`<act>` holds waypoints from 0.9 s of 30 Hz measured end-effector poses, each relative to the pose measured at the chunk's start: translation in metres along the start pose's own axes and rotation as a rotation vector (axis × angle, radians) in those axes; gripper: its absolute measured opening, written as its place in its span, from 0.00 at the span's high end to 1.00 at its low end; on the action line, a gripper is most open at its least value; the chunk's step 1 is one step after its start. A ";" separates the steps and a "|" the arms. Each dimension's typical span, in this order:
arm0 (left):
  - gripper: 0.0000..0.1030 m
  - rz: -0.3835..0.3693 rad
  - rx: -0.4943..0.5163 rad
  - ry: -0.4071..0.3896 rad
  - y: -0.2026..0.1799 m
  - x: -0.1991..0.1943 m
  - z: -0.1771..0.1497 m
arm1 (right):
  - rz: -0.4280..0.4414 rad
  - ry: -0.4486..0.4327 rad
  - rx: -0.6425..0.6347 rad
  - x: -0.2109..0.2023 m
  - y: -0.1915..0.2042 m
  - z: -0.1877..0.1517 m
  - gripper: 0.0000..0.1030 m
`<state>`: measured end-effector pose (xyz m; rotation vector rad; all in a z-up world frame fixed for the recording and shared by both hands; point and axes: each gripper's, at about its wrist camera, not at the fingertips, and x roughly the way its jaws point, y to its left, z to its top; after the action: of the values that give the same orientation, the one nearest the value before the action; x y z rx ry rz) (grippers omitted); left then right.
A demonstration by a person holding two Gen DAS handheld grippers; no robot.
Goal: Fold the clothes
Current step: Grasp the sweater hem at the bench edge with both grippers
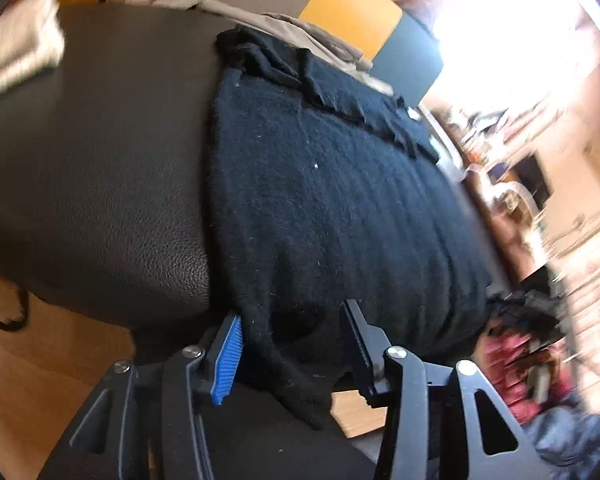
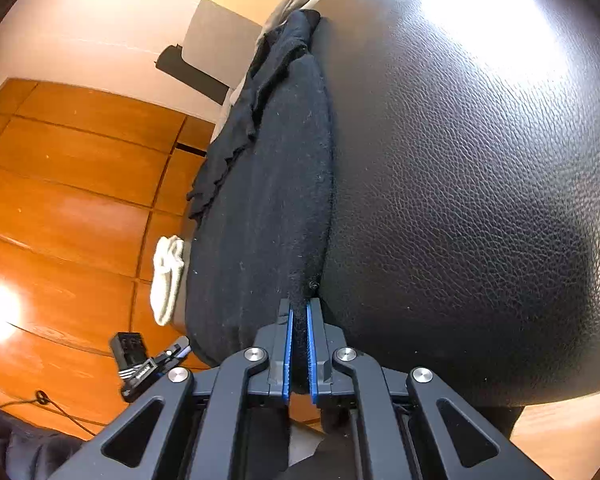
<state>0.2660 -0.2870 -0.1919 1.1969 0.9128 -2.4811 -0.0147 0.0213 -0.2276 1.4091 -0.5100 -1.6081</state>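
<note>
Black knit garment [image 1: 340, 200], soft and limp, drapes over leather seat [image 2: 480, 200] edge; right gripper [image 2: 299, 344] pinches its hem, left gripper [image 1: 292, 344] spread around a corner.

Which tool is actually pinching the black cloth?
The right tool: it is shut on an edge of the black cloth. The left tool is open, with cloth hanging loose between its fingers.

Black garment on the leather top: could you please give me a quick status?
Right gripper shut on black garment edge. Left gripper open around its hanging corner. Nothing blocking.
</note>
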 end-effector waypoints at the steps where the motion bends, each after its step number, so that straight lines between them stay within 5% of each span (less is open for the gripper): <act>1: 0.57 0.051 0.051 0.005 -0.009 0.002 -0.001 | -0.017 0.001 -0.016 0.000 0.003 0.000 0.95; 4: 0.57 0.169 0.157 0.015 -0.028 0.009 -0.005 | -0.043 0.011 -0.042 0.001 0.007 0.001 0.95; 13: 0.56 0.268 0.189 0.015 -0.039 0.013 -0.006 | -0.032 0.041 -0.064 0.006 0.013 -0.004 0.90; 14: 0.58 0.281 0.195 0.014 -0.041 0.013 -0.007 | -0.026 0.039 -0.053 0.007 0.012 -0.004 0.90; 15: 0.77 0.287 0.198 0.013 -0.042 0.013 -0.007 | -0.027 0.034 -0.048 0.008 0.012 -0.004 0.94; 16: 0.93 0.264 0.183 0.005 -0.040 0.011 -0.006 | -0.046 0.026 -0.054 0.008 0.012 -0.005 0.95; 20: 0.93 0.176 0.111 -0.005 -0.025 0.005 -0.002 | -0.088 0.015 -0.074 0.008 0.020 -0.008 0.95; 27: 0.93 -0.063 -0.035 -0.004 -0.003 -0.009 0.008 | -0.024 0.046 -0.079 0.005 0.024 -0.005 0.95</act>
<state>0.2652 -0.2899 -0.1796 1.1692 1.0036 -2.5042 -0.0012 0.0059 -0.2125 1.3944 -0.4006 -1.5938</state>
